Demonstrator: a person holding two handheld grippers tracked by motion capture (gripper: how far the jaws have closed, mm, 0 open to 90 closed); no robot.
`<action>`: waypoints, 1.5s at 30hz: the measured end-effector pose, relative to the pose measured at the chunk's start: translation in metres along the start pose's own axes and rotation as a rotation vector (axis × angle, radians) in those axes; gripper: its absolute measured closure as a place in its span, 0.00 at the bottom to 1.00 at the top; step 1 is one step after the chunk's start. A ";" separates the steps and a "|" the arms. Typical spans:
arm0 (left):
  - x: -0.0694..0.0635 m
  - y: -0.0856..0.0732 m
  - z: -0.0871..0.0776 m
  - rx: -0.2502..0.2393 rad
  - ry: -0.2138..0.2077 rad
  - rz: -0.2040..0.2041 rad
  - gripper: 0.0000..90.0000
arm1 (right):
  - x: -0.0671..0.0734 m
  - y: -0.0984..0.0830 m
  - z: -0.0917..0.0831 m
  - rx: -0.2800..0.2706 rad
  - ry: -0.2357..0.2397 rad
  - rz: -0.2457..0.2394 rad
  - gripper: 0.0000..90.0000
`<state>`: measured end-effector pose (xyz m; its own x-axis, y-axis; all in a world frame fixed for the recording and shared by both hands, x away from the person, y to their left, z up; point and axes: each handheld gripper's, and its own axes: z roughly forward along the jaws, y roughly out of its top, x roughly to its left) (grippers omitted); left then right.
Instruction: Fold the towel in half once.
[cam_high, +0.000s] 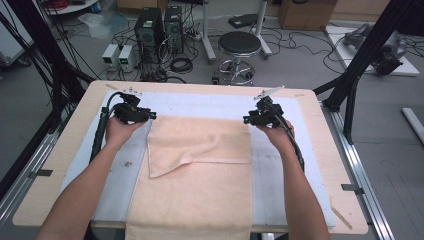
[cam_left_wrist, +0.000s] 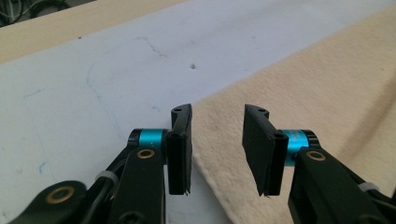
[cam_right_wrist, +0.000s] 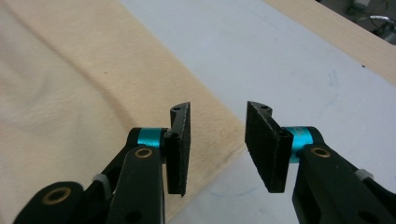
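We see a big wooden table (cam_high: 320, 150) with a white mat (cam_high: 280, 165) spread over most of it. On the mat lies a long cream towel (cam_high: 200, 185). Its near end hangs over the edge of the table closest to us. Its far end has been folded back on top, so that part is two layers thick, and the loose edge of the fold runs across the towel with one corner dipping lower on the left.

The left gripper (cam_high: 149, 116) sits at the far left corner of the towel. The right gripper (cam_high: 247, 120) sits at the far right corner. They are well apart, one at each side.

In the left gripper view, the left gripper's (cam_left_wrist: 217, 151) jaws stand apart above the towel's (cam_left_wrist: 327, 107) edge, and nothing is pinched between them. In the right gripper view, the right gripper's (cam_right_wrist: 217, 149) jaws are apart too, above the towel's (cam_right_wrist: 93, 93) edge where it meets the mat (cam_right_wrist: 289, 60), with nothing held
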<state>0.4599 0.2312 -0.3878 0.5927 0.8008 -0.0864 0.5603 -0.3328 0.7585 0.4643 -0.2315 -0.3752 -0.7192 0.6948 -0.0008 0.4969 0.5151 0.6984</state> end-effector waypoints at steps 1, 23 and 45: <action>-0.003 -0.003 -0.003 -0.009 -0.007 0.009 0.69 | 0.003 -0.003 -0.002 -0.011 0.008 0.001 0.66; -0.069 -0.073 -0.058 -0.061 -0.162 0.164 0.51 | 0.071 -0.056 -0.036 -0.024 0.121 -0.111 0.54; -0.096 -0.110 -0.043 0.059 -0.311 0.241 0.51 | 0.085 -0.081 -0.003 0.065 0.108 -0.125 0.74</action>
<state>0.3165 0.2121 -0.4350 0.8530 0.5103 -0.1091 0.4107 -0.5277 0.7435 0.3612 -0.2152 -0.4293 -0.8235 0.5673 -0.0059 0.4280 0.6279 0.6500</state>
